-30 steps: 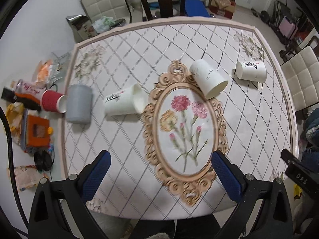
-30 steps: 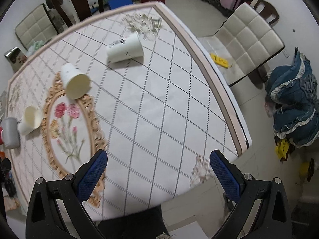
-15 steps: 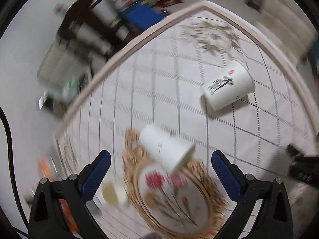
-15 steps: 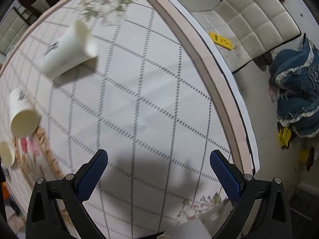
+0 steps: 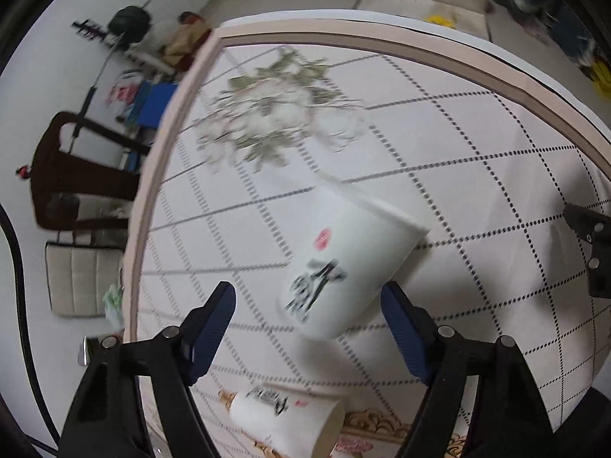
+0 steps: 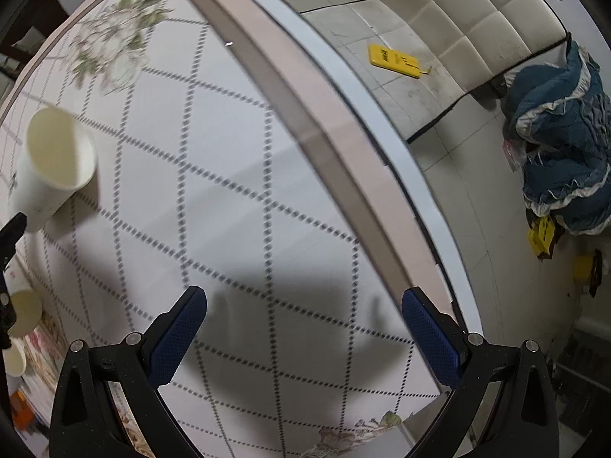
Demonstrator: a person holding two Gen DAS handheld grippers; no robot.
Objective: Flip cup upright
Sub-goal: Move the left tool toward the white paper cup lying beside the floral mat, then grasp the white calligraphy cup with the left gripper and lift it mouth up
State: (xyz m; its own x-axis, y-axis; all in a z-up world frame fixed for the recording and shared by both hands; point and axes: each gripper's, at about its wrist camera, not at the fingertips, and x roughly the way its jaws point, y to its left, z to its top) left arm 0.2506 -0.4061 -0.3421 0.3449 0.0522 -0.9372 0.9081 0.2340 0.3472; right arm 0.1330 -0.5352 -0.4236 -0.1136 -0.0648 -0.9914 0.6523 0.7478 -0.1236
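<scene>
A white paper cup with black calligraphy and a red stamp lies on its side on the patterned tablecloth. Its base points toward me, its mouth away to the upper right. My left gripper is open, and the cup's base end lies between the blue fingertips without clear contact. The same cup shows at the left of the right wrist view, mouth facing the camera. My right gripper is open and empty over bare cloth near the table's right edge.
A second white cup lies on its side just below my left gripper. More cups lie at the far left of the right wrist view. The table edge runs diagonally, with a cream chair and blue cloth beyond.
My left gripper has swung across the table to the calligraphy cup and closed in around its base end. My right gripper has moved forward and lower over the cloth.
</scene>
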